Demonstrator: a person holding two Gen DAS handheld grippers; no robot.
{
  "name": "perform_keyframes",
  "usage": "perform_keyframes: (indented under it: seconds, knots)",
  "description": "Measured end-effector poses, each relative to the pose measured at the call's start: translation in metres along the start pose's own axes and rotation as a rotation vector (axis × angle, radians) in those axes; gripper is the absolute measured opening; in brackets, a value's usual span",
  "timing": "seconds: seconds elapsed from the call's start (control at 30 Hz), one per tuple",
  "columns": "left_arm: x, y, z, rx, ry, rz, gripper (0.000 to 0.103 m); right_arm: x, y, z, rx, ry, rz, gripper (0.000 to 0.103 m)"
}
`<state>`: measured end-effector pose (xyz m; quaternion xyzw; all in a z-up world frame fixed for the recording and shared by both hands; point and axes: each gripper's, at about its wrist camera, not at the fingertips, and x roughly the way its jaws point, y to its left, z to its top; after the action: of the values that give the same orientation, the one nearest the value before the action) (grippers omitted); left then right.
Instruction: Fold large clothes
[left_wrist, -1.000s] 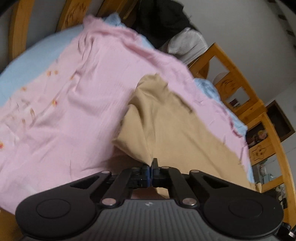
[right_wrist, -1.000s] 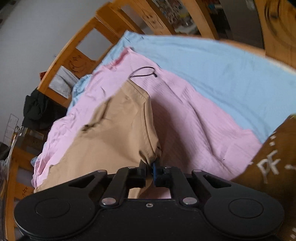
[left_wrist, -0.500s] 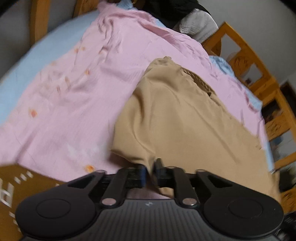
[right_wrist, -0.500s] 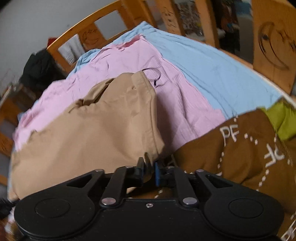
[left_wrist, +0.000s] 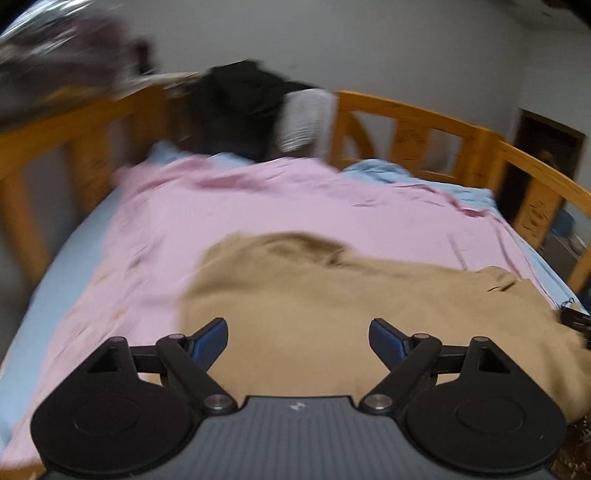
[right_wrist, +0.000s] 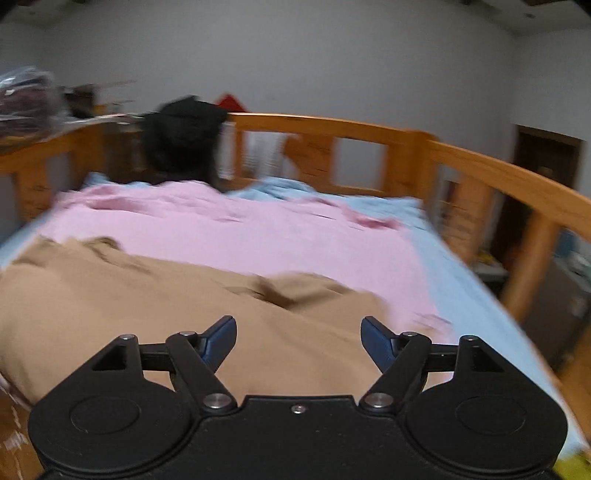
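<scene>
Blue pads tip both my tools: my left gripper (left_wrist: 297, 338) and my right gripper (right_wrist: 298, 334) have jaws opening wide, with nothing pinched between them. Just beyond them the tan garment (left_wrist: 332, 314) lies loose on the pink sheet (left_wrist: 258, 206), inside the wooden bed rail (right_wrist: 332, 125).

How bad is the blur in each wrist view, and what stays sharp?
Left wrist: motion blur smears the tan garment, pink sheet and bed rail; the opening left tongs stay sharp, nothing between them. Right wrist: same smear, strongest on the rail at the right edge; right tongs crisp, also opening. Fisheye bows the rails; light is dim, no glare.
</scene>
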<state>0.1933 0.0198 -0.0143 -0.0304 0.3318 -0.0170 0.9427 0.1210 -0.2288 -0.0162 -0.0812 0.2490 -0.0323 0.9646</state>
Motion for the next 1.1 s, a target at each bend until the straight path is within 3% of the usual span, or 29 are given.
perform_keyframes:
  seconds: [0.17, 0.3, 0.57, 0.7, 0.87, 0.97, 1.1]
  knots:
    - [0.060, -0.042, 0.004, 0.167, -0.020, 0.014, 0.084, 0.061, 0.042, 0.008, -0.126, -0.027, 0.044, 0.076]
    - [0.097, -0.041, -0.016, 0.141, 0.059, 0.027, 0.085, 0.097, 0.056, -0.001, -0.168, 0.046, 0.039, 0.076]
    - [0.114, -0.040, -0.041, 0.168, 0.050, 0.032, 0.088, 0.122, 0.082, -0.032, -0.275, 0.046, -0.022, 0.084]
    - [0.096, -0.031, -0.032, 0.130, 0.049, 0.028, 0.085, 0.108, 0.064, -0.024, -0.185, 0.021, 0.007, 0.079]
    - [0.041, -0.002, -0.042, 0.060, -0.007, 0.001, 0.088, 0.052, 0.044, -0.024, -0.106, -0.017, -0.019, 0.080]
    - [0.013, 0.015, -0.053, 0.006, -0.013, 0.071, 0.091, 0.038, 0.047, -0.039, -0.128, 0.011, -0.009, 0.080]
    - [-0.015, 0.045, -0.071, -0.159, -0.005, 0.219, 0.100, 0.039, 0.057, -0.058, -0.156, 0.039, -0.021, 0.081]
